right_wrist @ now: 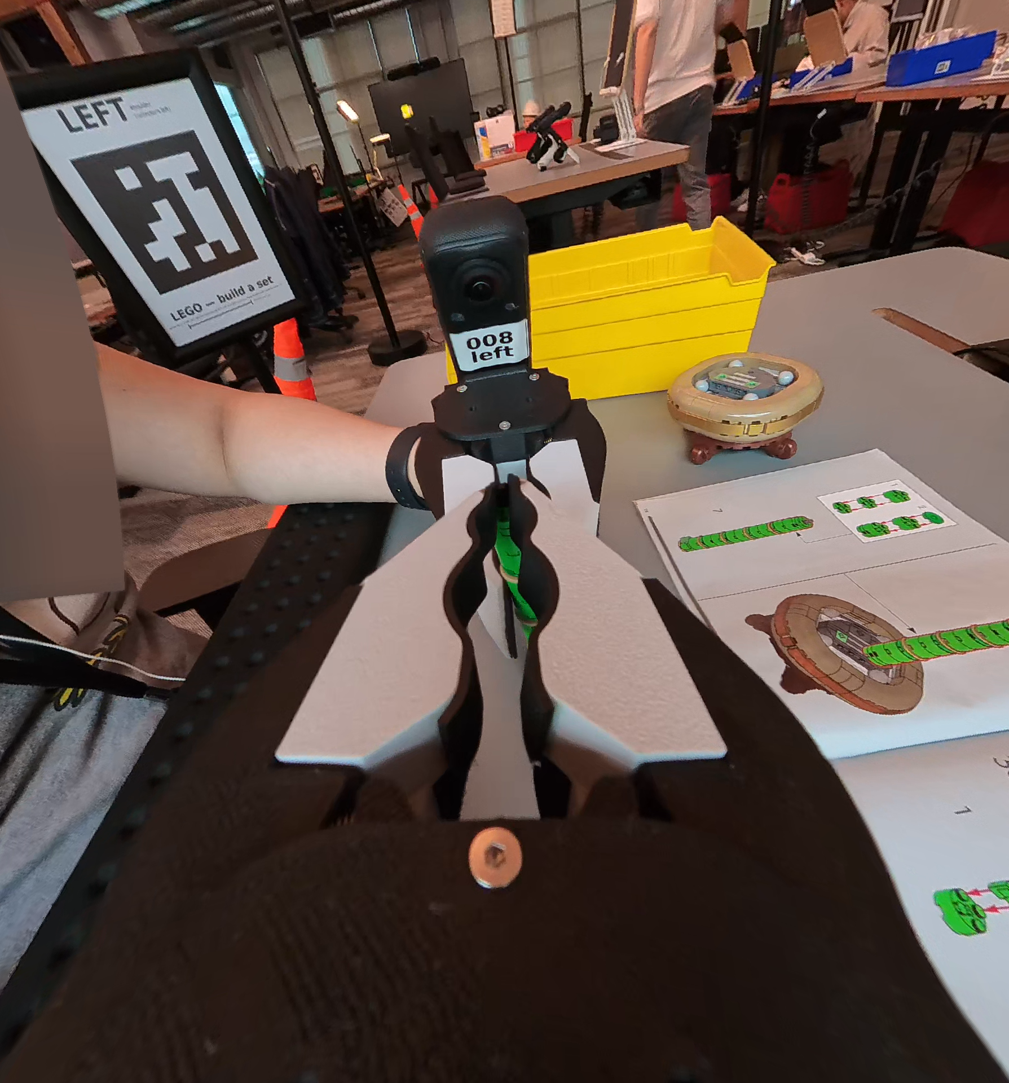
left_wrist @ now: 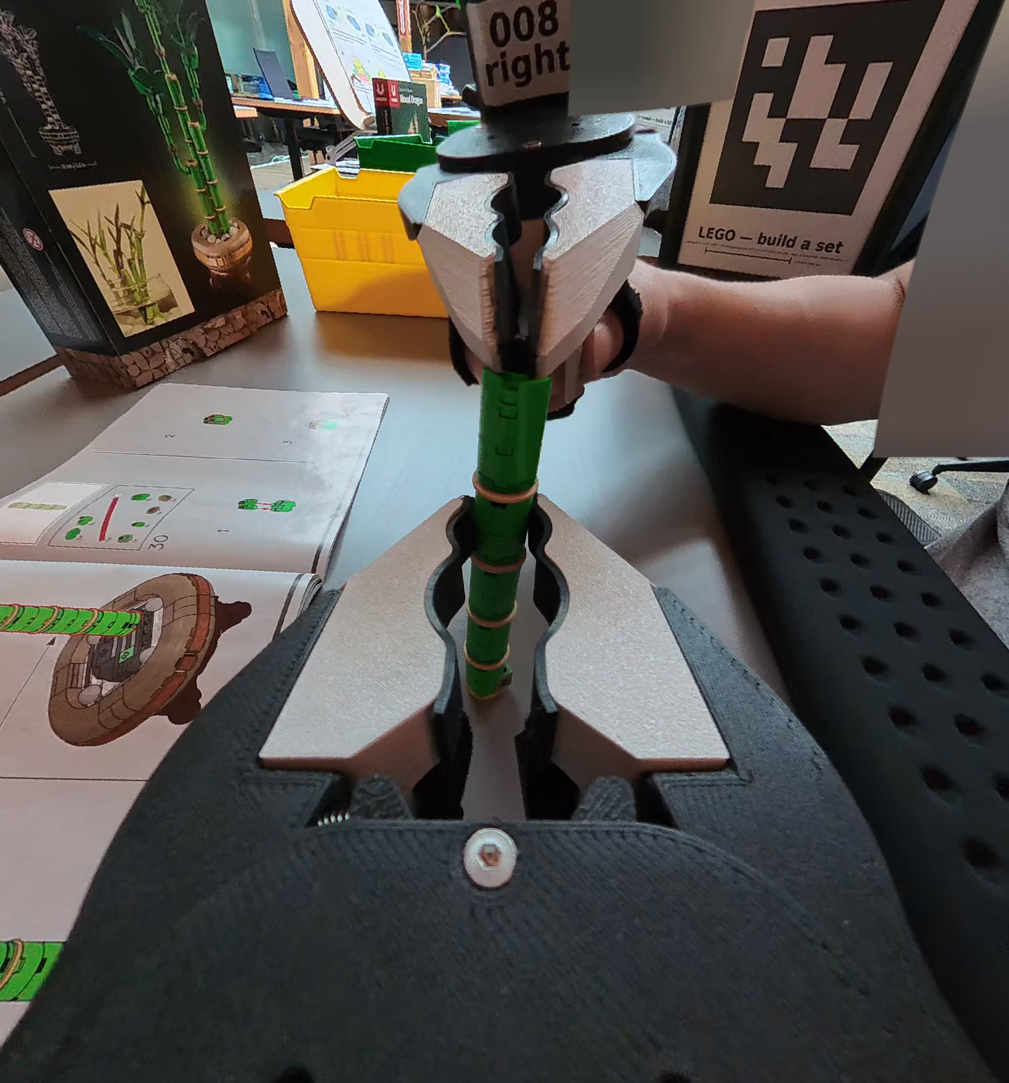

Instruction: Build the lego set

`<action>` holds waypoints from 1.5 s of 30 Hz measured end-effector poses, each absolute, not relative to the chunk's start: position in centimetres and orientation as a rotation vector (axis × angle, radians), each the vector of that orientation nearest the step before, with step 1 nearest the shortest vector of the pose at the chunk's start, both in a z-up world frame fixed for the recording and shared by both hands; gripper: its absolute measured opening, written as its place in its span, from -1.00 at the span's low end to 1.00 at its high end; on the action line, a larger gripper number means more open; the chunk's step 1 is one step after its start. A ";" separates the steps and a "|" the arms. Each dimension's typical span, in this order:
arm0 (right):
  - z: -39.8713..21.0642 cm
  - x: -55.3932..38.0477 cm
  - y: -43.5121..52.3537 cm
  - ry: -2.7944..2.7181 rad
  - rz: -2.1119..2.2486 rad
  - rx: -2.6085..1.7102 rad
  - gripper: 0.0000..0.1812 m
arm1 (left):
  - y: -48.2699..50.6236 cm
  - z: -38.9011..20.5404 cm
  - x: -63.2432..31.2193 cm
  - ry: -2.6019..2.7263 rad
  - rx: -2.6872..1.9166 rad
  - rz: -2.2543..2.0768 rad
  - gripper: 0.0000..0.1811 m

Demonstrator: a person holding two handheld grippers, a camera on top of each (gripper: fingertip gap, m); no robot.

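- green bamboo stalk (left_wrist: 505,527), a long stack of round lego segments with tan rings between, held off the table (left_wrist: 420,469) between the two grippers.
- right gripper (left_wrist: 519,357) clamped on the stalk's far end; in its own view the fingers are pinched nearly together on it.
- left gripper (left_wrist: 493,539): jaws stand around the stalk's near part, slim gaps showing at the sides; cannot tell if it truly grips.
- handling, my guess: light, stiff along its length, but segments are only pressed together, so bending could pop a joint. better taken on the green barrels, near both ends.
- tan round pot base (right_wrist: 745,401) sits well apart beside the yellow bin (right_wrist: 642,310); open instruction booklet (right_wrist: 842,586) lies near.
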State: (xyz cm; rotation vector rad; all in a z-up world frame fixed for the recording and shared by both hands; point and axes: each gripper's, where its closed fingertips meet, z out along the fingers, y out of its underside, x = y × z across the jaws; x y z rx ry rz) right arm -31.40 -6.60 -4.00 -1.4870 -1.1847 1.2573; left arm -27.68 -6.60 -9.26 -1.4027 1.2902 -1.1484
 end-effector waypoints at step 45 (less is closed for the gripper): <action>-3.8 -32.2 -8.1 -1.174 1.321 -1.243 -0.93 | -8.0 -9.3 -27.7 1.368 -1.325 -1.149 -0.81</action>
